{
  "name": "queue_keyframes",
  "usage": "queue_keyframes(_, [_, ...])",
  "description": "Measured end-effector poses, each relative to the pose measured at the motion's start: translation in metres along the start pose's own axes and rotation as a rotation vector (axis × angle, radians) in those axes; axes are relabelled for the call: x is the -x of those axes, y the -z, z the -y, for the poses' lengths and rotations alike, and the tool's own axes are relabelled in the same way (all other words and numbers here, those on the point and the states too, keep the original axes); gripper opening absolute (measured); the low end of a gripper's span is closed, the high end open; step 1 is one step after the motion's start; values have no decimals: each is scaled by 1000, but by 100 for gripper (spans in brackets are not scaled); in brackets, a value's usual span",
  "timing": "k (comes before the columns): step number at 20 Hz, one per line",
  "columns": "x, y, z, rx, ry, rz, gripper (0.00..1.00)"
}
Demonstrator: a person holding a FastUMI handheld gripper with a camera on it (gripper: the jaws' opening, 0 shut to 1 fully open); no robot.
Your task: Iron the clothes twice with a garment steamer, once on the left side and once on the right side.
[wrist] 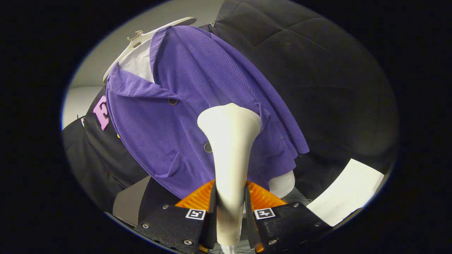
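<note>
- Fingers (213, 197) clenched on the garment steamer's (229, 155) slim neck — rigid, smooth, likely slippery, so hold firmly.
- Purple shirt (176, 106) on its hanger (141, 38) — soft, light, will swing under pressure.

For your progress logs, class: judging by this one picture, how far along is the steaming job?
Done: the gripper is shut on the white steamer, both fingers pressing its handle. In hand: its head is raised before the purple shirt on its hanger, near the button placket. Left: whether either side's pass is finished cannot be told.
</note>
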State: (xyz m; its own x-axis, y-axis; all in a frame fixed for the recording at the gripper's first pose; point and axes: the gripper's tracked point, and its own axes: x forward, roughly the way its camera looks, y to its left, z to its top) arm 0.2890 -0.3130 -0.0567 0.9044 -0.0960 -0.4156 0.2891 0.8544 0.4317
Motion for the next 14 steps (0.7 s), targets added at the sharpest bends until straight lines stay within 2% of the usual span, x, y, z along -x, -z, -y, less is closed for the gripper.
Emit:
queue_keyframes(7, [-13, 65, 30, -20, 66, -115, 36])
queue_keyframes(14, [-25, 108, 61, -56, 126, -200, 36])
